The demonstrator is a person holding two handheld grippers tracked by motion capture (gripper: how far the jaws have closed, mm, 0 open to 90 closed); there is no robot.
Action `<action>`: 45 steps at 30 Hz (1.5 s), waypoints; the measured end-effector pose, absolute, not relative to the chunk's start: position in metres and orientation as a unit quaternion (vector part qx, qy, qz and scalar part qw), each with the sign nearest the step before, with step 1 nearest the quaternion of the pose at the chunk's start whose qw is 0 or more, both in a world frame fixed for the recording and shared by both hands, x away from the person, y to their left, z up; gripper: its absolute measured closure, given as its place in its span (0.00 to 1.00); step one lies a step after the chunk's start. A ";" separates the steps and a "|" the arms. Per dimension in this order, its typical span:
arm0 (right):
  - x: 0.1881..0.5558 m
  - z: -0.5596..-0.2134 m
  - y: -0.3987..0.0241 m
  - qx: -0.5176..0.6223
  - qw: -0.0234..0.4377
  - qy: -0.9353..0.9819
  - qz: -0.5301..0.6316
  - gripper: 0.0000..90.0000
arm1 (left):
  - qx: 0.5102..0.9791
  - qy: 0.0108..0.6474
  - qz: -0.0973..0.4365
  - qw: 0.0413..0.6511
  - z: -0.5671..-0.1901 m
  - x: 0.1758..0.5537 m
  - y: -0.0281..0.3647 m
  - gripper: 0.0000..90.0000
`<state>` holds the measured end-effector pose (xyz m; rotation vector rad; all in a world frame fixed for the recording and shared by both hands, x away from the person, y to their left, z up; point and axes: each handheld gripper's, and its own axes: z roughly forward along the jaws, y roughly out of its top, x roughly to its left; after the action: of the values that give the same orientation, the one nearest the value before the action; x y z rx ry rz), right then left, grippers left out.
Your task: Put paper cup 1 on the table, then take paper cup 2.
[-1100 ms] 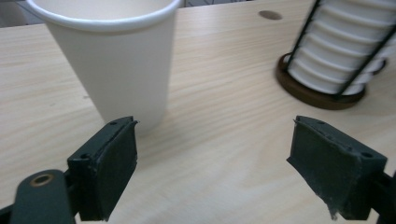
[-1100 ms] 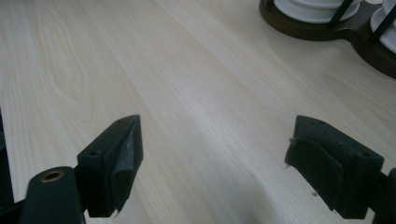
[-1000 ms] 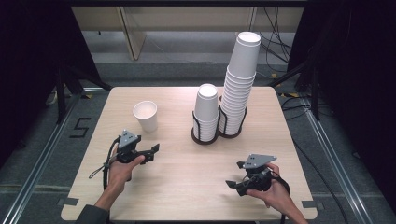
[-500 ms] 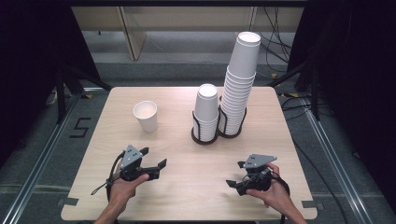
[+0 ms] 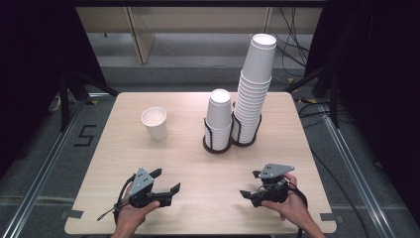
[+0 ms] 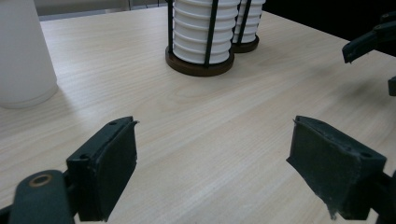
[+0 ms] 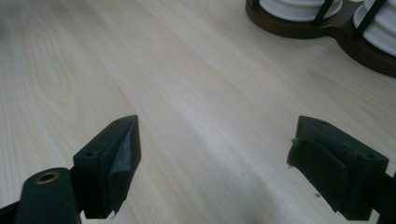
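Note:
My left gripper point(image 5: 166, 181) rests low over the near left part of the table point(image 5: 188, 163), jaws wide apart with nothing between them; in the left gripper view the left gripper point(image 6: 212, 163) frames bare wood. My right gripper point(image 5: 251, 184) sits near the front right, open and empty, and in its own view the right gripper point(image 7: 215, 163) also spans bare wood. A single white paper cup point(image 5: 155, 123) stands upright at the left, also in the left gripper view point(image 6: 23, 51). A short cup stack point(image 5: 218, 116) and a tall cup stack point(image 5: 253, 84) stand in a dark two-ring holder point(image 5: 218, 147).
The holder's base point(image 7: 299, 25) lies ahead and to the right of the right jaws. The other gripper's jaw tips point(image 6: 373, 42) show at the upper right of the left gripper view. Beyond the table edges are dark floor, rails and cables.
The left hand has drawn its gripper back toward the table's near edge and slightly to the right. The right hand has stayed put.

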<state>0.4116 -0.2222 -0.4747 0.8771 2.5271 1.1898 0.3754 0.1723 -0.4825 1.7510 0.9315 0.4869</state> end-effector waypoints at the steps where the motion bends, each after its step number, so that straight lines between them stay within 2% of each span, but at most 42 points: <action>1: 0.412 -0.475 -0.222 0.297 0.110 0.858 0.405 0.18 | 0.732 0.390 0.206 0.520 -0.482 0.373 0.172 0.16; 16: 0.413 -0.475 -0.221 0.300 0.104 0.856 0.407 0.18 | 0.738 0.374 0.193 0.527 -0.483 0.351 0.168 0.16; 25: 0.416 -0.460 -0.226 0.318 0.125 0.835 0.431 0.18 | 0.746 0.370 0.197 0.518 -0.485 0.338 0.167 0.16; 32: 0.429 -0.427 -0.238 0.337 0.162 0.809 0.453 0.18 | 0.751 0.359 0.211 0.513 -0.486 0.339 0.166 0.16; 37: 0.442 -0.392 -0.245 0.339 0.175 0.789 0.481 0.18 | 0.753 0.363 0.210 0.508 -0.489 0.341 0.166 0.16; 41: 0.454 -0.360 -0.251 0.342 0.208 0.770 0.497 0.18 | 0.752 0.366 0.208 0.507 -0.490 0.342 0.165 0.16; 45: 0.468 -0.334 -0.260 0.356 0.208 0.744 0.526 0.18 | 0.754 0.363 0.214 0.503 -0.490 0.342 0.163 0.16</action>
<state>0.4680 -0.2604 -0.3341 0.9900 2.0705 1.4641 0.3420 0.1630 -0.4902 1.8217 0.8765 0.5177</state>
